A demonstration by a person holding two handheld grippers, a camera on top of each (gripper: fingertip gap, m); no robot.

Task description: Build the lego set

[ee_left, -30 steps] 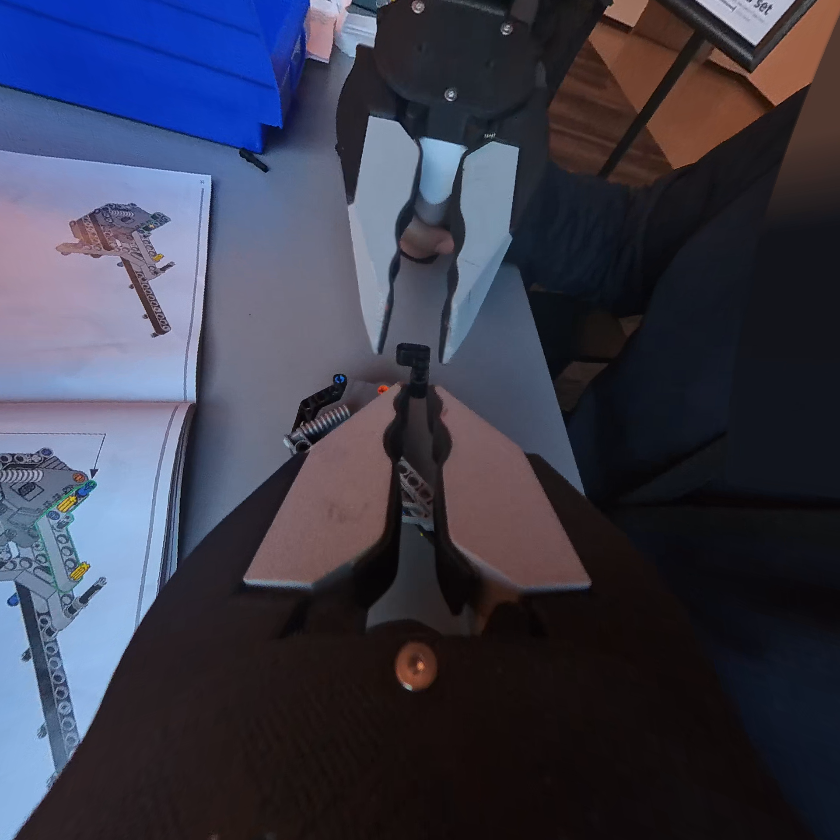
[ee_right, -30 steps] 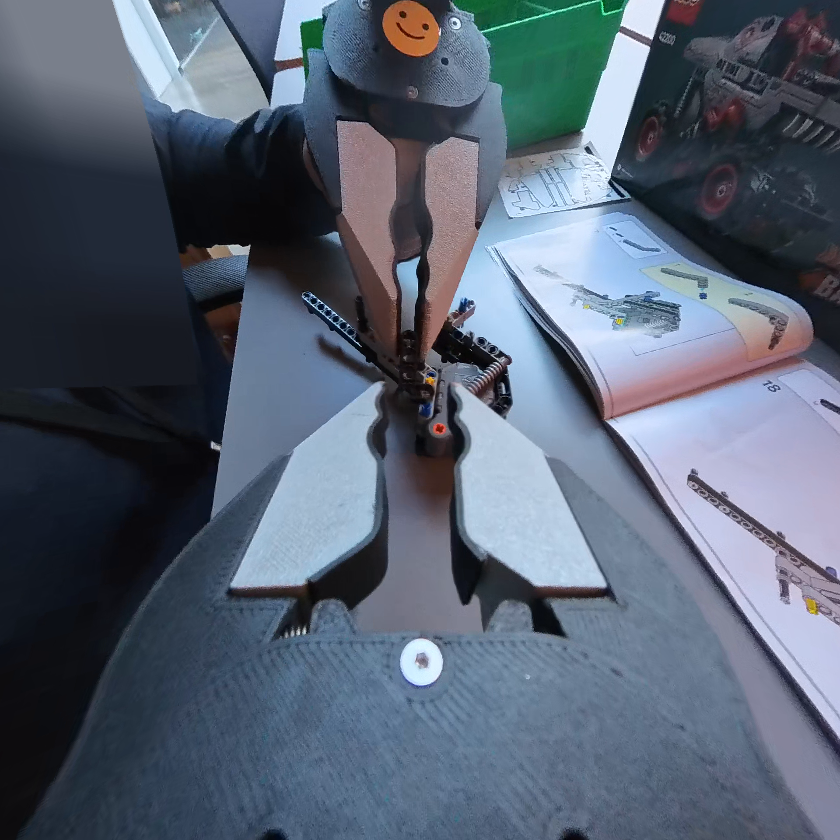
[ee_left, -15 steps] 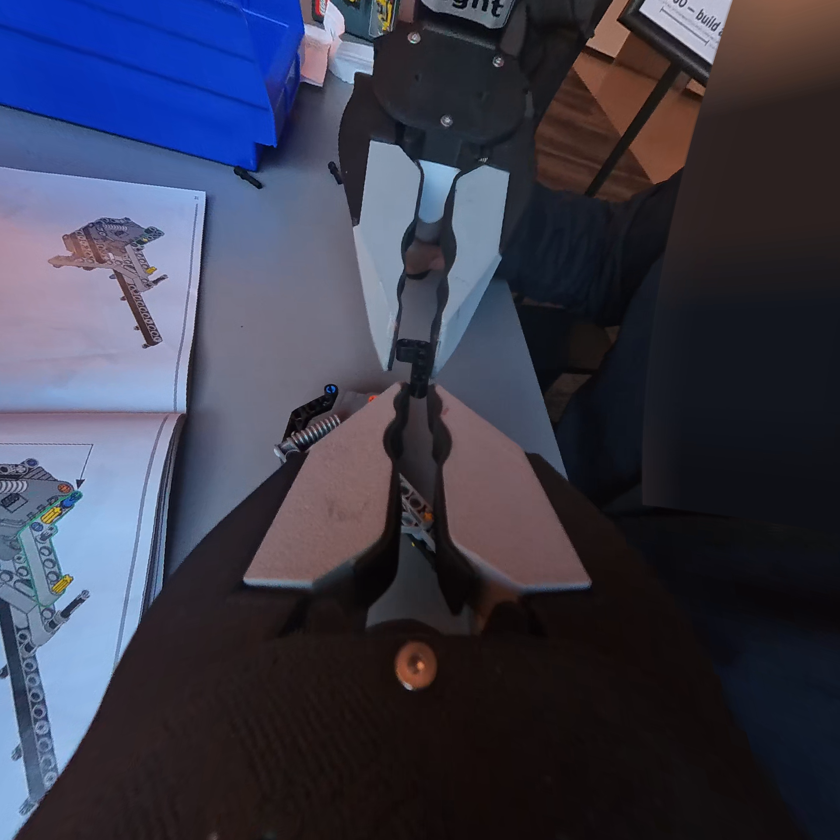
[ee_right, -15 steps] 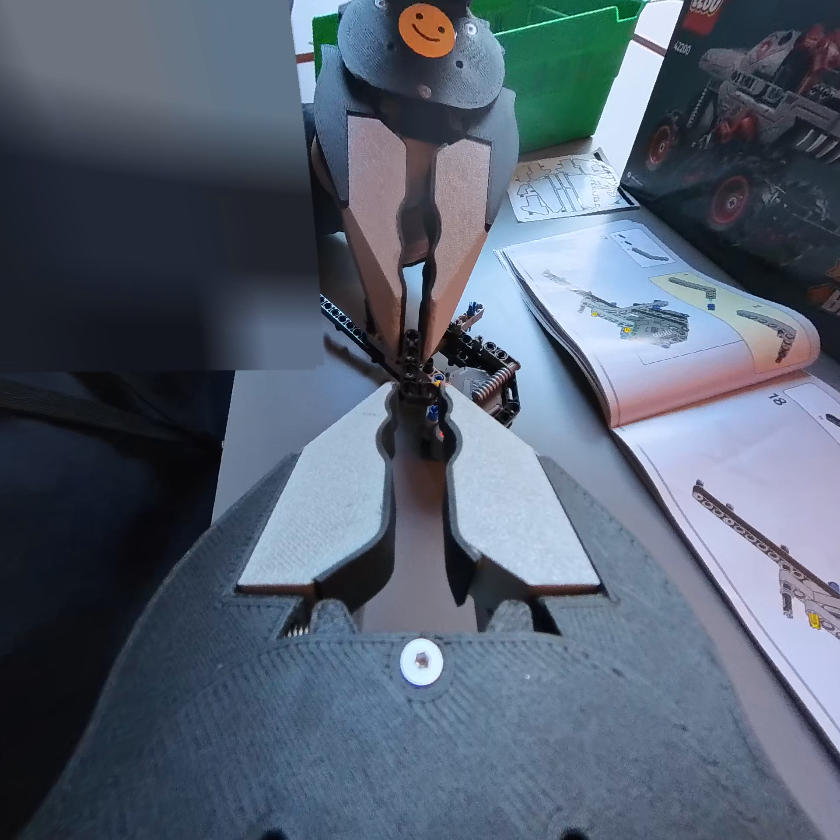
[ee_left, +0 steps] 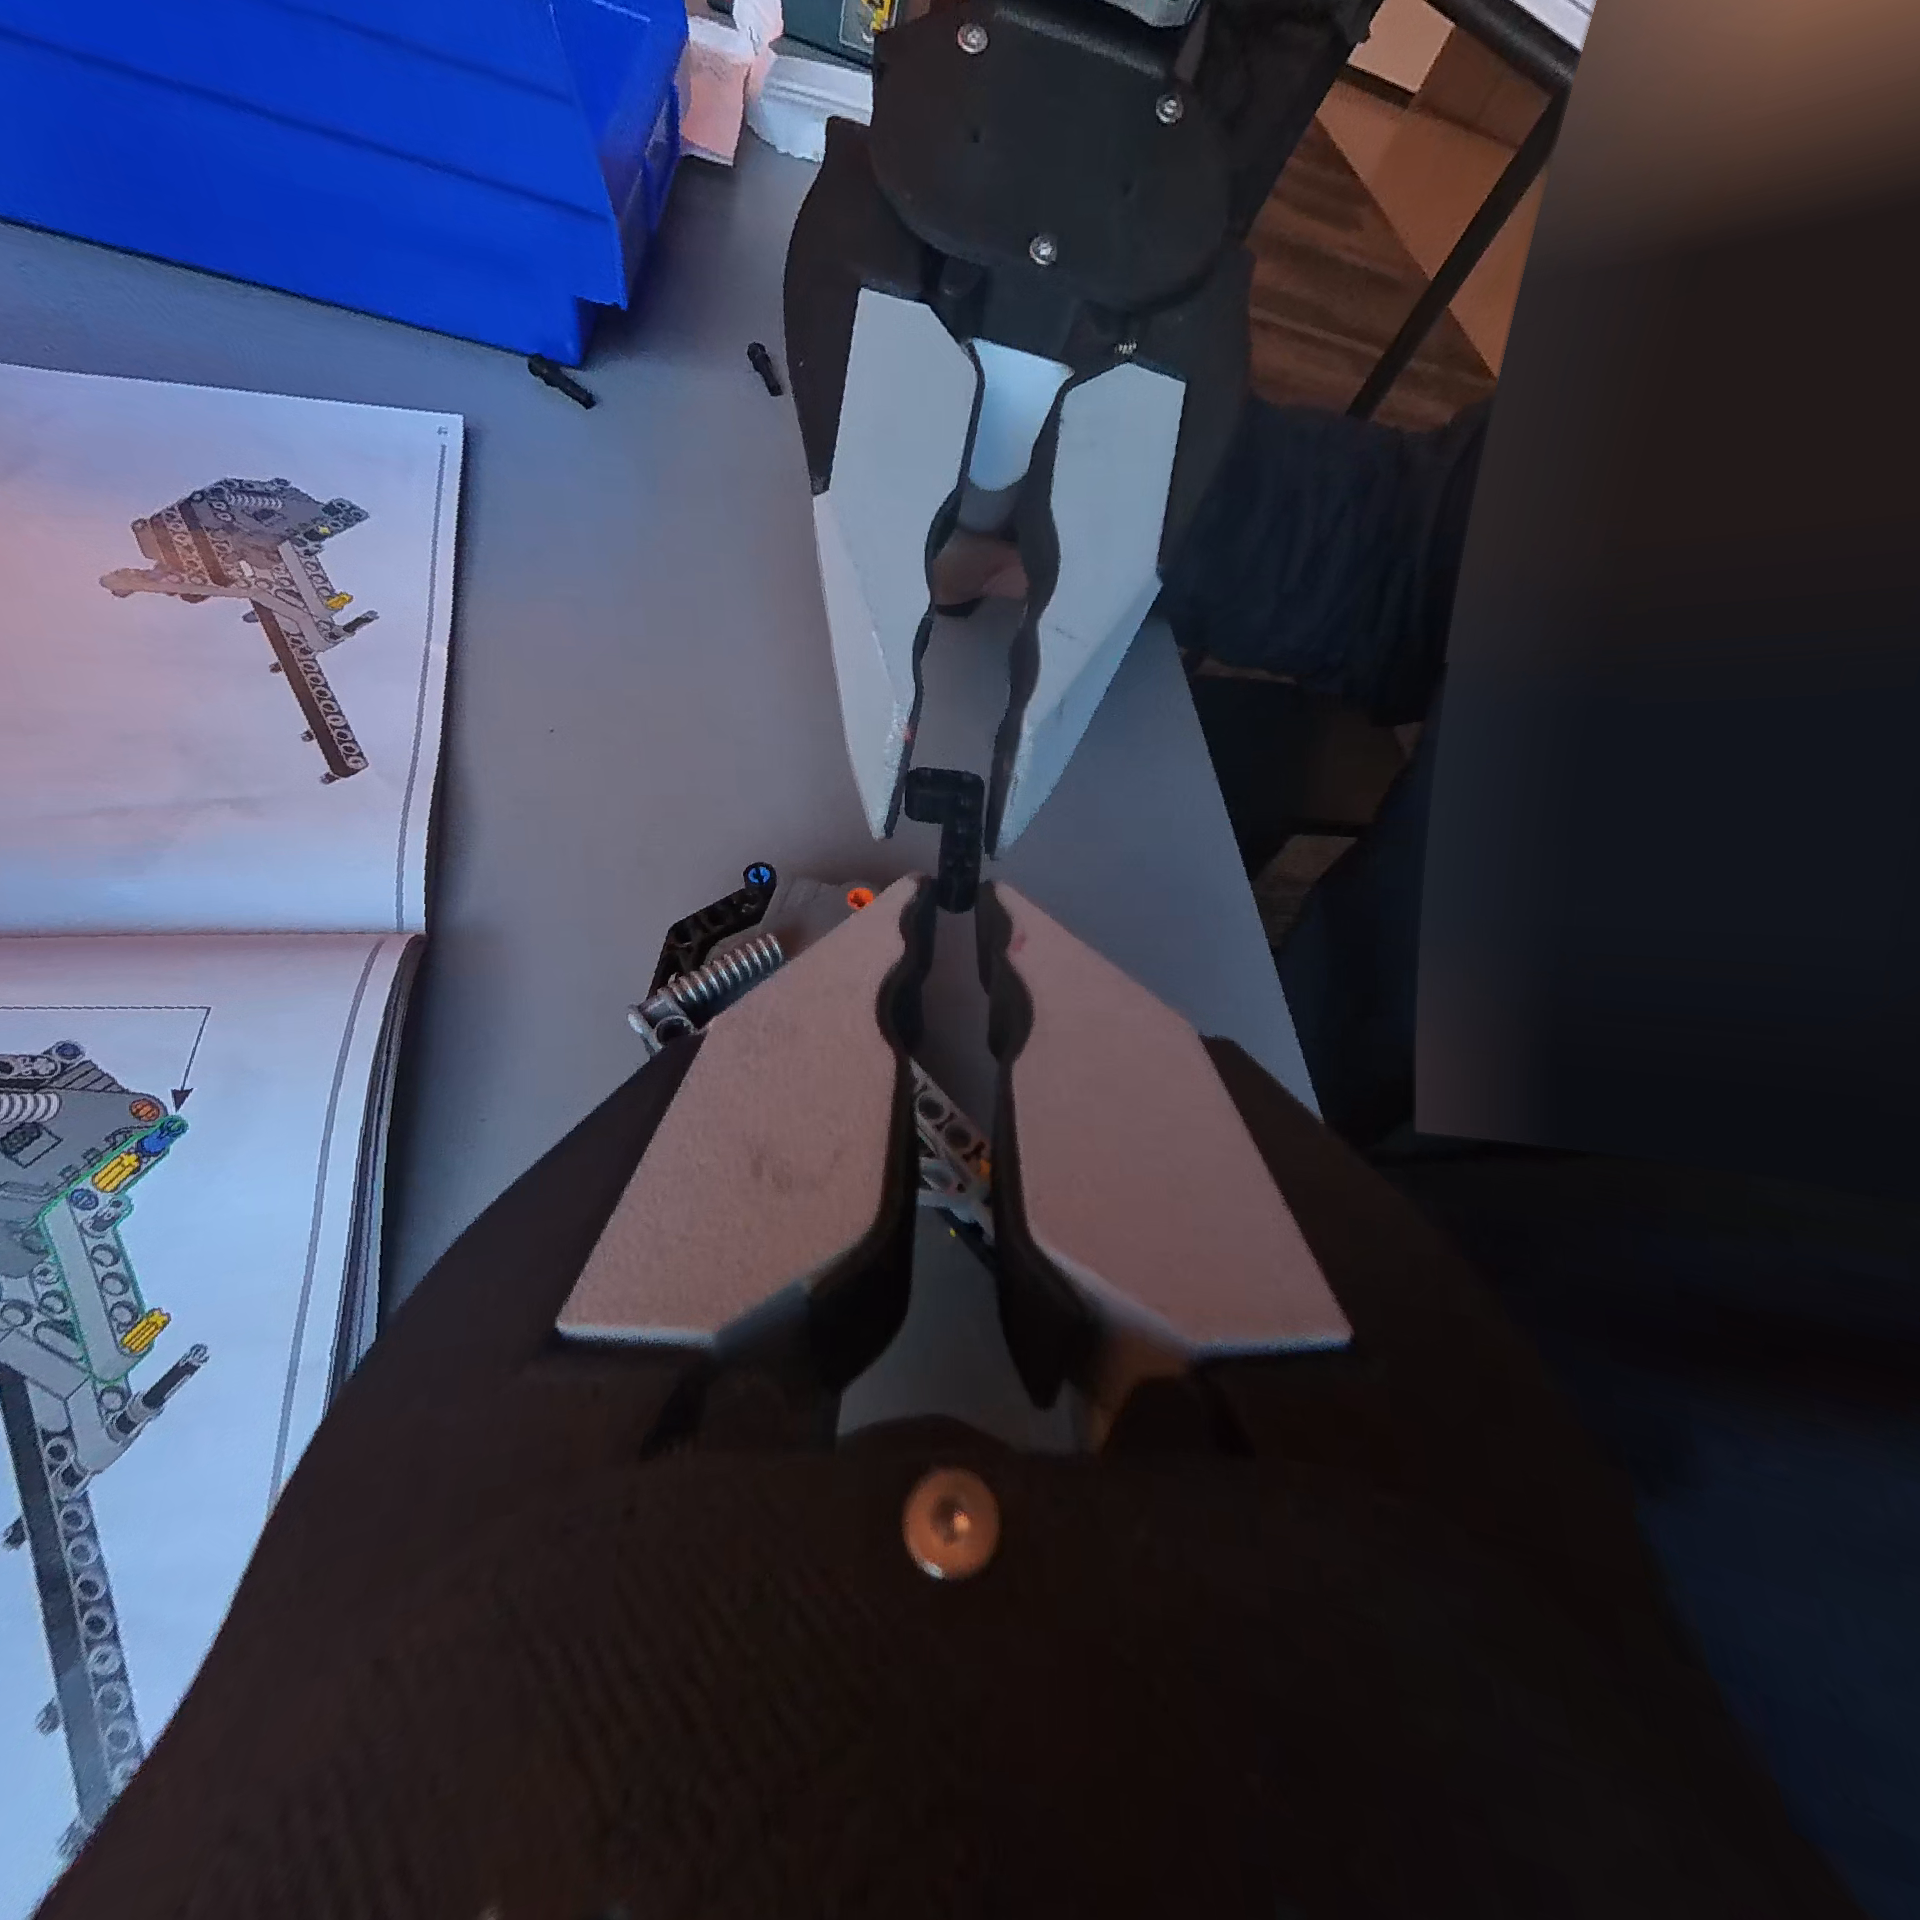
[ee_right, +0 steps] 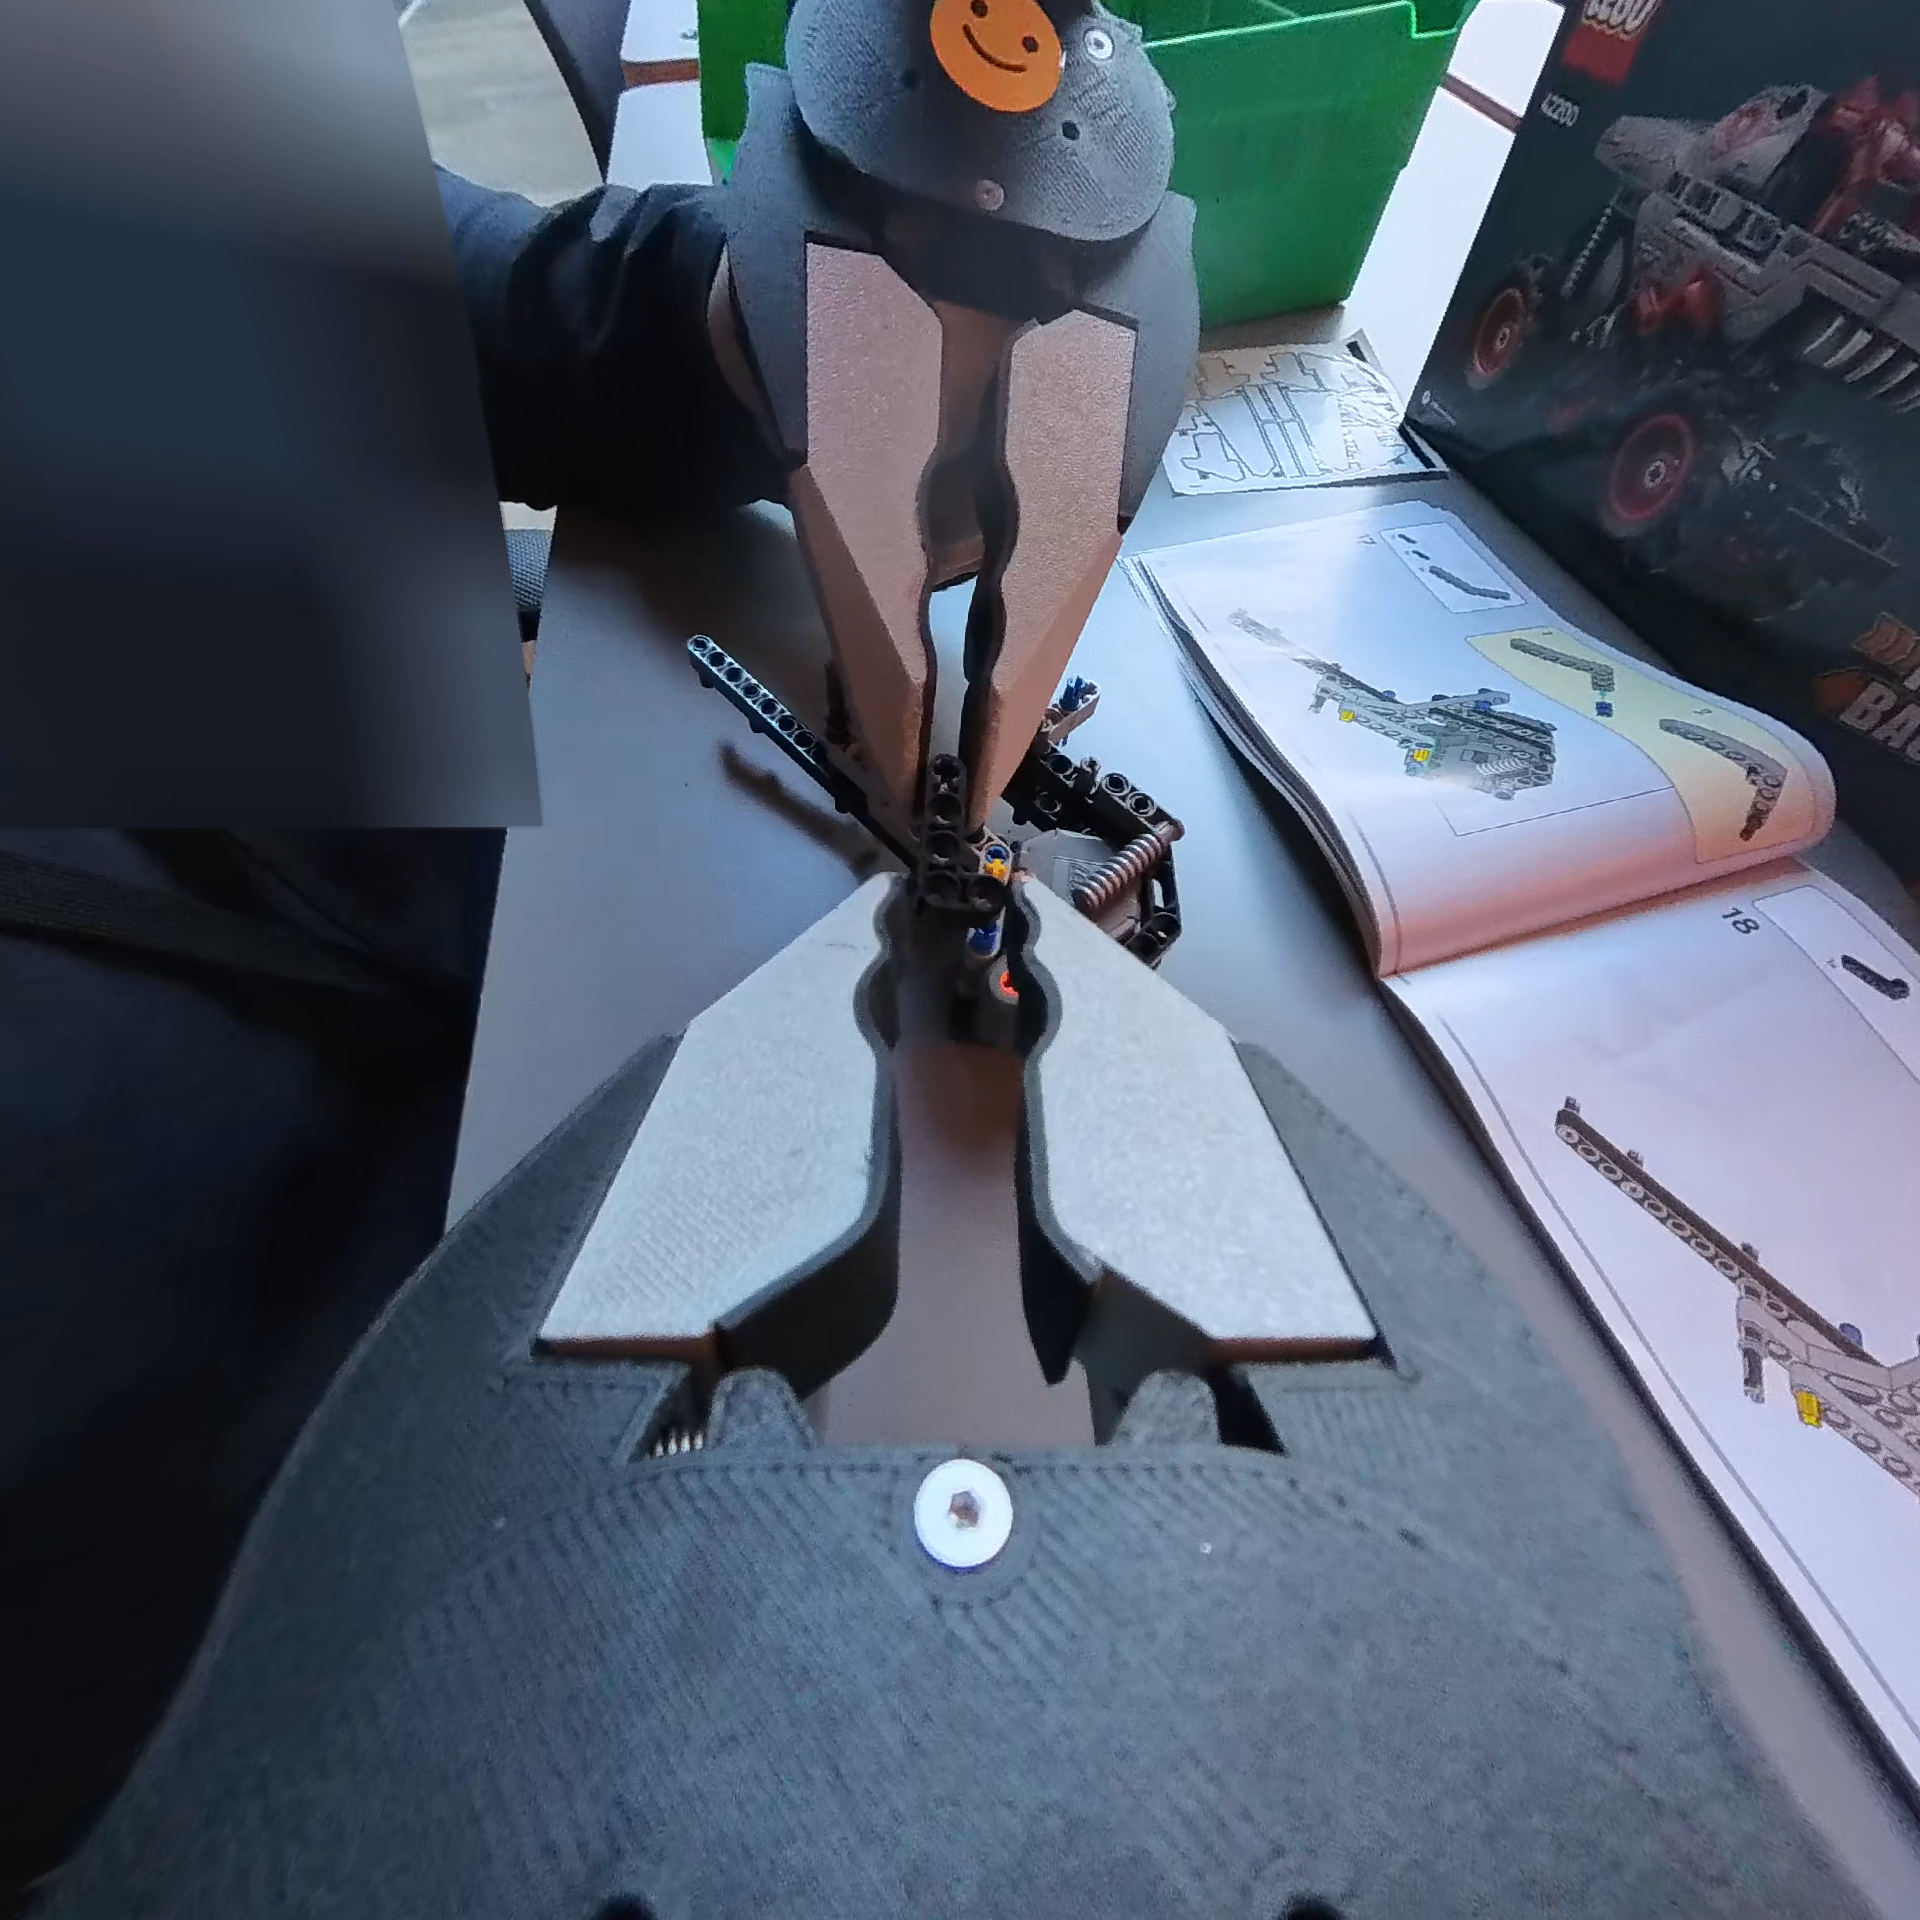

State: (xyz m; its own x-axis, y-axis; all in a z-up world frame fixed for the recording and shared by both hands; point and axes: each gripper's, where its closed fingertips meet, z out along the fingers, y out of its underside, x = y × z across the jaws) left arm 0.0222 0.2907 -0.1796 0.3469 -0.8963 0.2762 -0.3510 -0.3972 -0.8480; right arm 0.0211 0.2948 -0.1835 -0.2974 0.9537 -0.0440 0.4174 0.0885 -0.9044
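Observation:
My left gripper point(ee_left: 951, 896), with brown fingers, is shut on a small black L-shaped beam point(ee_left: 943, 821) that sticks out past its tips. It also shows in the right wrist view point(ee_right: 940, 779), pointing down at the beam point(ee_right: 948, 847). My right gripper point(ee_right: 956, 896), with grey fingers, faces it tip to tip. Its jaws stand narrowly apart on either side of the beam's free end, with a slim gap on each side in the left wrist view point(ee_left: 943, 836). Under both lies a part-built assembly with a spring point(ee_right: 1127, 868) and a long black beam point(ee_right: 764, 712).
An open instruction booklet point(ee_right: 1507, 748) lies right of the assembly and shows in the left wrist view point(ee_left: 229, 644). The set's box point(ee_right: 1714, 260) and a green bin point(ee_right: 1299, 156) stand behind. A blue bin point(ee_left: 312, 145) and loose black pins point(ee_left: 561, 379) are there too. The table edge point(ee_left: 1236, 790) is close by.
My right gripper has come closer to the left one and its jaws have narrowed around the end of the black beam. The left gripper still holds the beam.

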